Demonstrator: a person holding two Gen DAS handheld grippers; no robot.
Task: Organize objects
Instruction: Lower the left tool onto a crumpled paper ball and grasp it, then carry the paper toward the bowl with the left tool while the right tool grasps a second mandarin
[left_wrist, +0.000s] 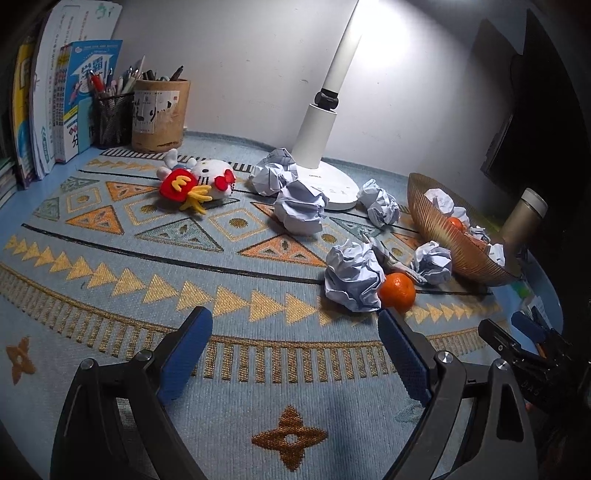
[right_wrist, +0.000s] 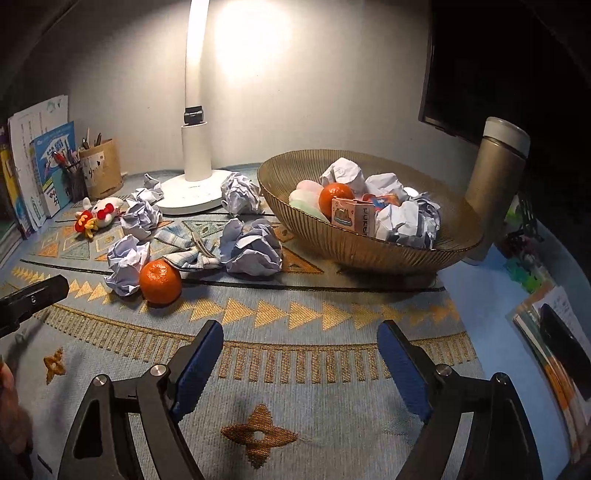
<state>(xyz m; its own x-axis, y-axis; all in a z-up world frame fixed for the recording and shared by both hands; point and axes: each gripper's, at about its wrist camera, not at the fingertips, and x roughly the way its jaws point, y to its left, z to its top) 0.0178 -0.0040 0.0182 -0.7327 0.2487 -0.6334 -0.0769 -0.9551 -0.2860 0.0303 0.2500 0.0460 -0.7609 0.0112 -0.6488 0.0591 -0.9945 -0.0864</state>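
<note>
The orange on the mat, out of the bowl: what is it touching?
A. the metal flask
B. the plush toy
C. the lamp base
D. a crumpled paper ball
D: the orange sits against a paper ball on the mat, well apart from the lamp, plush toy and flask.

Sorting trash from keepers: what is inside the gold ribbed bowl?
The bowl holds crumpled paper balls, an orange, a small printed box and a pale pink and green item. Anything beneath these is covered.
</note>
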